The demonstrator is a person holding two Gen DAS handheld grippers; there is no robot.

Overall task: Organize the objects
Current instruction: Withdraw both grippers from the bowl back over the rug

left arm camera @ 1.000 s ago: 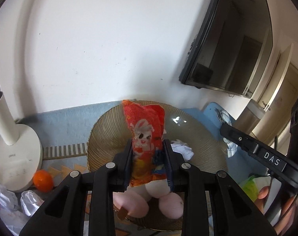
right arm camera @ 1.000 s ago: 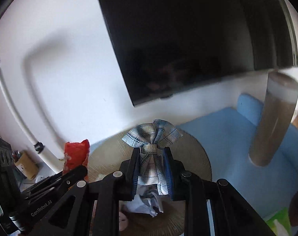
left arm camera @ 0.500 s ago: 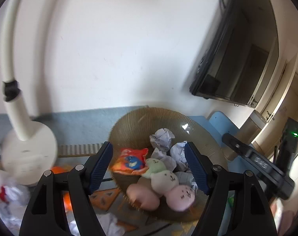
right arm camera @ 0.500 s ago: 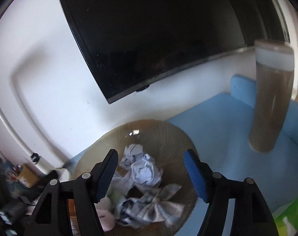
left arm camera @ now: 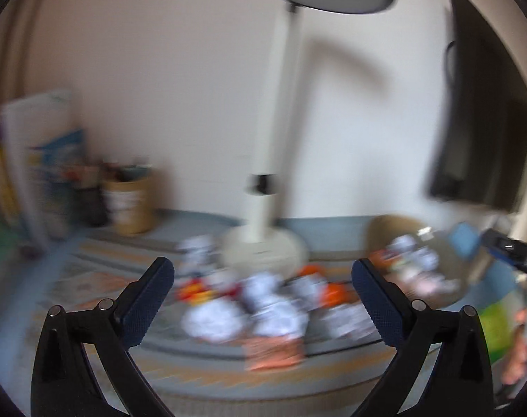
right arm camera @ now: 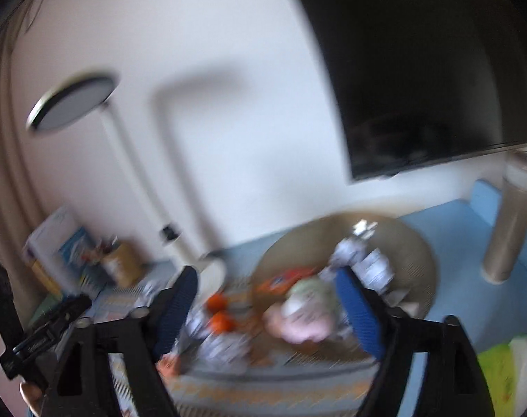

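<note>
Between deliveries. Left gripper [left arm camera: 263, 274] and right gripper [right arm camera: 266, 288]: jaws just opened wide, nothing between them. Basket [right arm camera: 412, 246] at 2 o'clock already holds toys. Loose pile [left arm camera: 249, 309] on counter at 6 o'clock. Next: descend and pick one item.

Motion blur smears the crumpled paper balls [left arm camera: 263, 309] and basket [right arm camera: 416, 264] contents.

Tan woven basket [right arm camera: 412, 253], cream lamp [left arm camera: 263, 208], blue mat [right arm camera: 464, 288], orange zigzag cloth [left arm camera: 207, 378].
</note>
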